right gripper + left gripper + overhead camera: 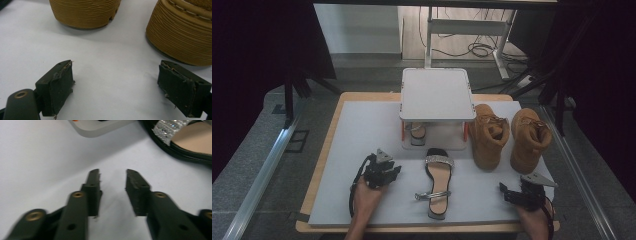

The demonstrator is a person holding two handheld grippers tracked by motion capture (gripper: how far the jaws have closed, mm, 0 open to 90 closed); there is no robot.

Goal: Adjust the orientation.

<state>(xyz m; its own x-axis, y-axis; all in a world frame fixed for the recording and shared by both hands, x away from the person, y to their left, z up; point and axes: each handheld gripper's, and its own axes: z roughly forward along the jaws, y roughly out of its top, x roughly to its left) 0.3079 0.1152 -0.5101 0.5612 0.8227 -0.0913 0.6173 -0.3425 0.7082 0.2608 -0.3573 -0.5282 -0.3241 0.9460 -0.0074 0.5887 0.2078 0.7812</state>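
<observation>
- The left gripper (pixel 393 171) is seen low on the grey mat (pixel 362 130), left of centre, held by the left hand (pixel 367 196); its jaws are pointed toward the sandal (pixel 438 181) lying at the middle of the mat.
- In the left gripper view the left gripper (pixel 113 178) is recorded with a narrow gap between its jaws; nothing is between them, bare mat (pixel 45 162) is seen through the gap; the state is noted as open and empty.
- The sandal (pixel 185 142) is seen at the upper right of that view, beyond the jaw tips and apart from them; its glittering strap (pixel 167 127) and tan insole are visible; no contact with the gripper is observed.
- In the high view the sandal is laid flat, toe toward the small white stand (pixel 437 95); a second sandal (pixel 417 132) is tucked beneath the stand's top shelf.
- The right gripper (pixel 507 192) is held at the near right corner of the mat by the right hand (pixel 534 217); in the right gripper view the right gripper (pixel 116 82) is shown with jaws spread wide and empty over bare mat.
- Two tan boots (pixel 509 137) are stood upright side by side to the right of the stand; their ribbed soles (pixel 85 12) are seen just ahead of the right gripper, not touched by it.
</observation>
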